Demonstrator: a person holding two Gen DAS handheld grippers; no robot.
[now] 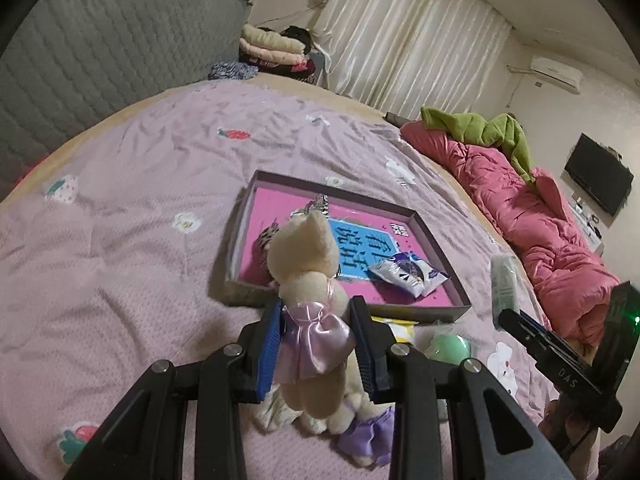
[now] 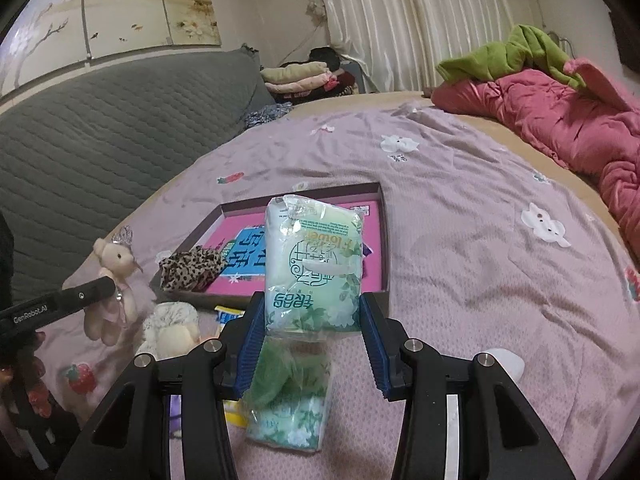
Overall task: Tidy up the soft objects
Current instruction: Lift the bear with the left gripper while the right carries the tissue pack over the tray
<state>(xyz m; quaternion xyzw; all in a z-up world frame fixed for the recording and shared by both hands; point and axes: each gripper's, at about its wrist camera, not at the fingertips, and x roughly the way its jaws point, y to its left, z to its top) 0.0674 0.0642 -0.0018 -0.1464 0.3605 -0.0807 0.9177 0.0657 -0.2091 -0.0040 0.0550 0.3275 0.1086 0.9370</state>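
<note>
My left gripper (image 1: 316, 308) is shut on a cream plush bear (image 1: 304, 248) in a pink satin dress, held upright above the bed just short of the shallow box (image 1: 436, 240) with a pink floor. The same bear (image 2: 114, 276) shows at the left of the right wrist view. My right gripper (image 2: 312, 300) is shut on a green-and-white tissue pack (image 2: 316, 248), raised in front of the box (image 2: 386, 240). Inside the box lie a leopard-print scrunchie (image 2: 192, 268) and a white-and-purple packet (image 1: 404, 274).
On the pink bedspread below lie a second bear in a purple dress (image 1: 360, 432), a green ball (image 1: 448, 350), another tissue pack (image 2: 292, 408) and a fluffy cream item (image 2: 172, 328). A red quilt (image 2: 560, 120) lines the right side. A grey headboard (image 2: 100, 140) stands behind.
</note>
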